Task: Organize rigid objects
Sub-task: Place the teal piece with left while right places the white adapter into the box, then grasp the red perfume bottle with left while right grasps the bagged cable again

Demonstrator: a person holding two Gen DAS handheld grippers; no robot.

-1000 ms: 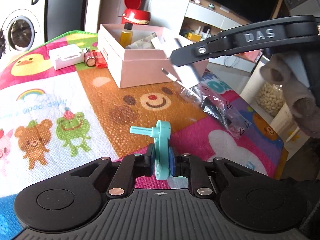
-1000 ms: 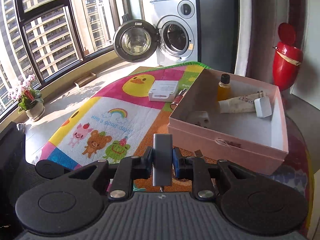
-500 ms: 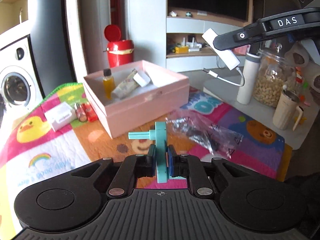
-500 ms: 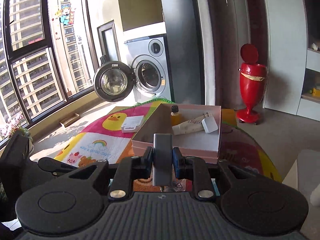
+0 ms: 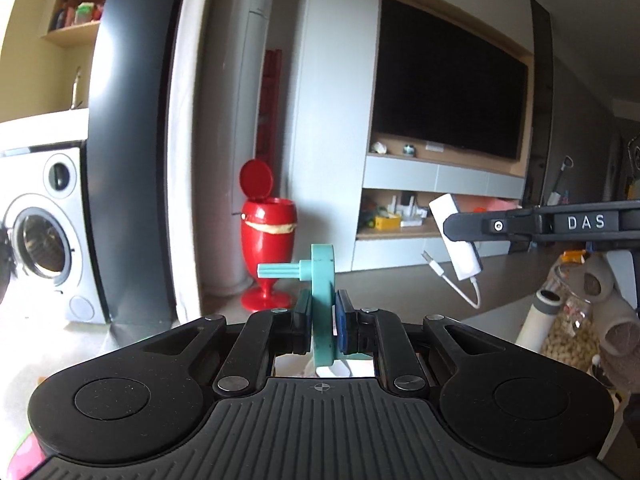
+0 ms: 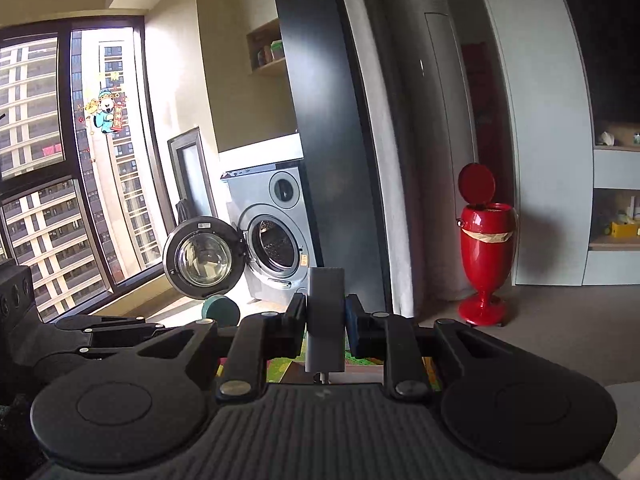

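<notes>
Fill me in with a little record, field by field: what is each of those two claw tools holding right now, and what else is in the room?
left gripper: shut on the teal plastic part, a disc held on edge with a peg pointing left
right gripper: shut on the white adapter, a short cable hanging below it
right gripper seen from left camera: holds the adapter at its tip
background: washing machine with door open; red bin with lid up; dark television
sorting box: not in view
</notes>
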